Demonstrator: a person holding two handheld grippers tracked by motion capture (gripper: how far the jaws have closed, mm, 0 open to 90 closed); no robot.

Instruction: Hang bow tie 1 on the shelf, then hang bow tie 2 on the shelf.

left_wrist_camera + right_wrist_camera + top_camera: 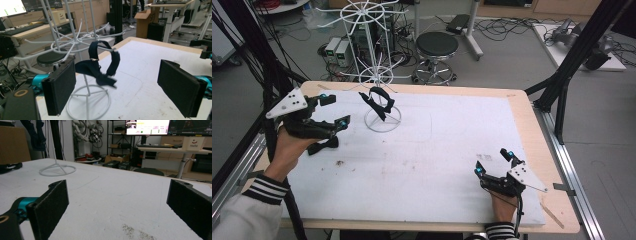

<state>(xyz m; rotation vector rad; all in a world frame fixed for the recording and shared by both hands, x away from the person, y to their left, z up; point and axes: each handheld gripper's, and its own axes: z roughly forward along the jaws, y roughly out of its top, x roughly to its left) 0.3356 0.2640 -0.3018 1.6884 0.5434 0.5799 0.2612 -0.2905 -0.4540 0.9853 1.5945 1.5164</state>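
L gripper [335,111] sits at the table's [522,120] far-left corner in my high view, jaws spread wide w/ nothing between them, tips aimed right toward the rack [371,60]. The strap [378,102], a dark fabric loop, hangs off a low rack arm just above the rack's ring base, near the L tips but not touching. Another dark bow-shaped piece [323,145] lies on the mat under my L hand [287,150]. R gripper [493,161] rests near the front-right edge, jaws apart, empty, well away from the strap. No readable writing from up here.

L gripper view: both pads [60,87] stand wide apart, strap [102,63] framed between them but farther off, no contact. Strap loops over a white arm of the rack [75,42]; its long axis runs roughly top to bottom, hanging down, w/ the loop at top and loose ends flaring out lower left and at the bottom. Lower end is a bit blurred. A cardboard box [145,21] in the bkgd has dark marks on it, can't read them. A monitor [12,7] at top left shows small green marks, too small to read.

R gripper view: pads [50,207] apart, only bare mat between them, w/ some dark specks [135,231] on it. Rack base ring [58,170] sits far left on the mat. A small box [193,143] on a bkgd desk reads "Hello" under a smile mark. Screen [147,127] text above is too small to read.
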